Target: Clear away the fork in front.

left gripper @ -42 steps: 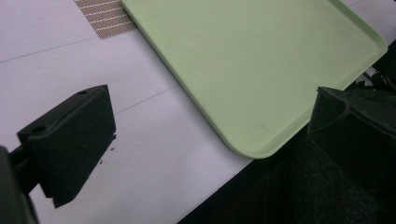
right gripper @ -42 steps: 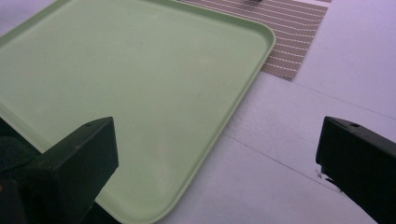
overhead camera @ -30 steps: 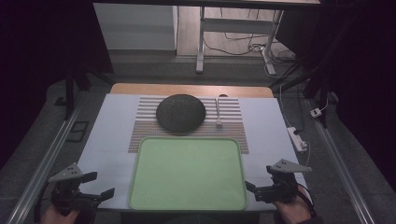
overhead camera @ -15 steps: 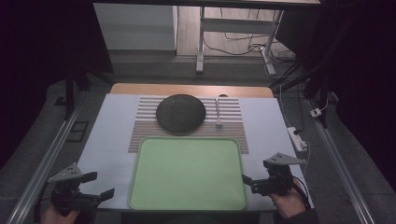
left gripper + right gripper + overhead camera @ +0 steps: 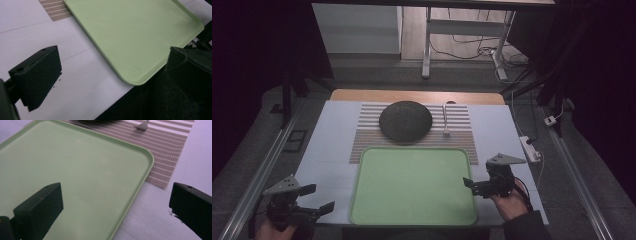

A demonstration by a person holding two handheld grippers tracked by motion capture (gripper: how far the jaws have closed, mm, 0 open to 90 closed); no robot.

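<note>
A light green tray (image 5: 412, 149) lies empty on the white table top, close to the front edge. Behind it, on a striped placemat (image 5: 364, 134), rests a dark round plate (image 5: 405, 121) with a white fork (image 5: 445, 120) to its right. My left gripper (image 5: 319, 198) is open and empty at the tray's front left corner (image 5: 130, 81). My right gripper (image 5: 470, 186) is open and empty too, with its jaws on either side of the tray's right rim (image 5: 147, 167). The fork's head (image 5: 142, 126) lies on the mat ahead.
A white power strip (image 5: 530, 148) with its cable sits at the table's right edge. Metal rails (image 5: 257, 175) run along both sides. A wooden strip (image 5: 417, 96) marks the far edge, with desk legs and cables on the floor beyond.
My right gripper has moved forward and to the left, up to the tray's right rim. The left gripper has stayed where it was.
</note>
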